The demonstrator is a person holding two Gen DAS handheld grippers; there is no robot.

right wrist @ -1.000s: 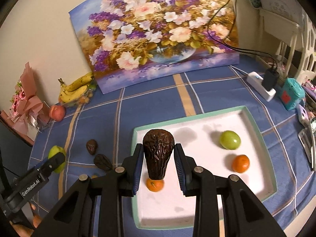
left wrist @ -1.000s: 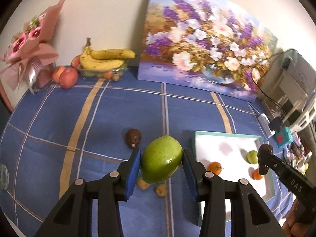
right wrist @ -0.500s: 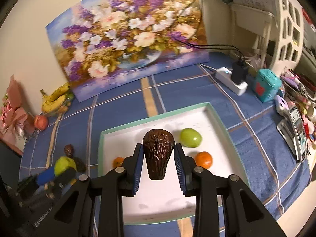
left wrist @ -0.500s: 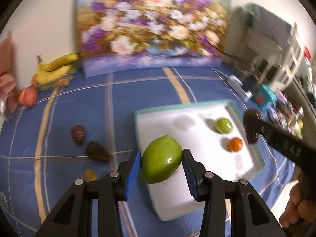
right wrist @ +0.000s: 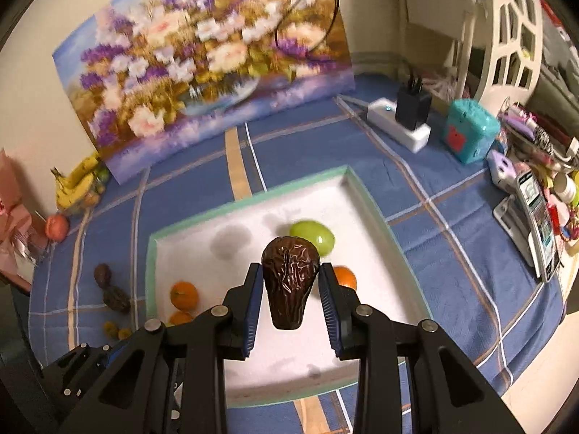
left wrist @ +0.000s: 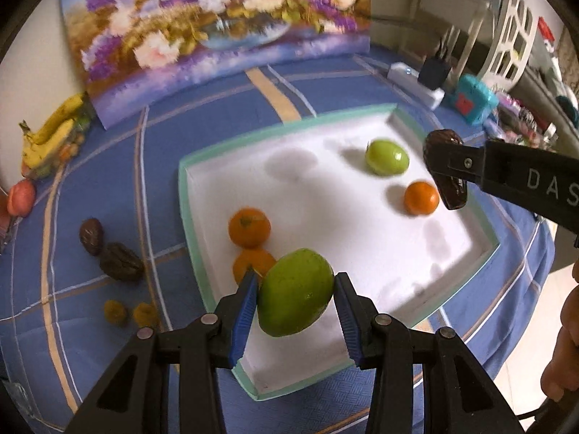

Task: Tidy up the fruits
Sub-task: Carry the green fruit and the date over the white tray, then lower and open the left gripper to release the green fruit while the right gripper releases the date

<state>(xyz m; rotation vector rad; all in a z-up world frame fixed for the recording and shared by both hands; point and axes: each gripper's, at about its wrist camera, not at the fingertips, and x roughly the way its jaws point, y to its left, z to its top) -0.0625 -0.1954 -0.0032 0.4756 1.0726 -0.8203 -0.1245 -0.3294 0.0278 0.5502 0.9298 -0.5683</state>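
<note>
Two fruits held over the white tray

We had the smooth green mango (left wrist: 296, 292) pinched between the blue pads of our left tongs (left wrist: 295, 298), above the near left corner of the tray (left wrist: 188, 217), and the dark, wrinkled date (right wrist: 290, 275) clamped in our right tongs (right wrist: 291, 289) over the tray's middle. In the tray lay a green fruit (left wrist: 387, 156) and three oranges (left wrist: 249, 226); two dark dates (left wrist: 121, 262) sat on the blue table (left wrist: 108, 181) just left of it.
</note>
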